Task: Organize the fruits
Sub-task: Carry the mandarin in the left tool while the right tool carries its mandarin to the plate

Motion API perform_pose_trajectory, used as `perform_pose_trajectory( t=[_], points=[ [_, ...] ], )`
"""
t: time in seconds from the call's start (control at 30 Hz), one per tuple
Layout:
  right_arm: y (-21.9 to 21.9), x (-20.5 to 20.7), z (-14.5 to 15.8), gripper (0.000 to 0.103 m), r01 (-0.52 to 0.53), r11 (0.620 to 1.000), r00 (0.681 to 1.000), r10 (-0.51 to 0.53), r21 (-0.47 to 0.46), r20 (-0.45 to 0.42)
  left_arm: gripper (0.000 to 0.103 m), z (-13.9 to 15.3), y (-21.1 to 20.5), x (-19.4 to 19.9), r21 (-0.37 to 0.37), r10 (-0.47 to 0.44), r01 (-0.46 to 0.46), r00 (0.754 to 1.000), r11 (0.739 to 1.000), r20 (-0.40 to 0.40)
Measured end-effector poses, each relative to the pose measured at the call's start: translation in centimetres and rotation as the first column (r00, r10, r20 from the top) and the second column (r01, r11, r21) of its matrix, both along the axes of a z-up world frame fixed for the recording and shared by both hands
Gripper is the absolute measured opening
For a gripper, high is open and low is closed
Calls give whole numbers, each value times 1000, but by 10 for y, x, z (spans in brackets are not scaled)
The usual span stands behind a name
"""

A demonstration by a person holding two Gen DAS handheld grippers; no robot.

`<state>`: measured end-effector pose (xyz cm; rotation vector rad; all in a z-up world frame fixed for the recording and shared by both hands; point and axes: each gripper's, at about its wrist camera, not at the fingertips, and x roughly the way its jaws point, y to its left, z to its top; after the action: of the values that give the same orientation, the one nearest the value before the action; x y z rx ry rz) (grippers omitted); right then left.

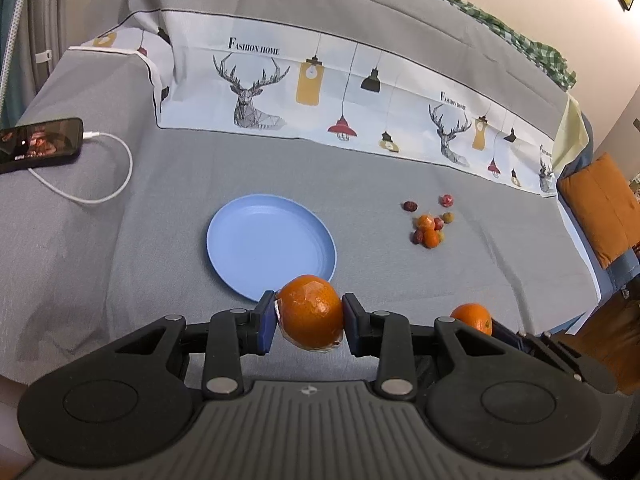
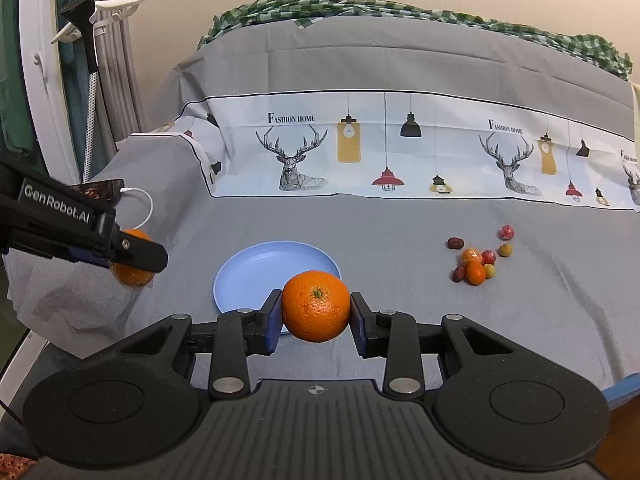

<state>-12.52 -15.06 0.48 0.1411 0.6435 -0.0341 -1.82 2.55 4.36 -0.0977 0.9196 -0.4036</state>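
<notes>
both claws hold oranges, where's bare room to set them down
The plate is empty. Bare sheet lies between the plate and the small fruits, where it is crowded. The phone and cable take the far left.

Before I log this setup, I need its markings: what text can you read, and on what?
"FASHION HOME": printed above each deer on the white printed cloth band, readable twice; a third copy at the right edge is cut off.
"GenRobot.AI": on the side of the left tongs, seen from the right wrist view.
Phone screen: small characters, too blurred to read.
</notes>
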Motion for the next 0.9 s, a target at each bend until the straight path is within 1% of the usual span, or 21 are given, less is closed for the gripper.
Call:
perform_pose_trajectory(
  t=[0.23,0.53,0.67,0.77,0.9],
  points=[
    [0,1,-2,36,4,1000,1000,-4,2,-5,38,1,2,2,-3,9,-9,1000,1000,0],
    [4,7,-4,36,-16,1000,1000,16,-4,-25,38,-1,11,7,-13,31,-31,1000,999,1],
    [3,11,-4,36,-17,1000,1000,17,-19,-25,38,-3,17,14,-17,55,-55,998,998,-9],
    [3,13,-3,36,-13,1000,1000,12,-19,-15,38,-3,22,17,-9,73,-73,997,997,0],
    [5,22,-10,36,-32,999,999,31,-16,-25,38,-6,27,25,2,94,-94,996,996,-5]
  ],
)
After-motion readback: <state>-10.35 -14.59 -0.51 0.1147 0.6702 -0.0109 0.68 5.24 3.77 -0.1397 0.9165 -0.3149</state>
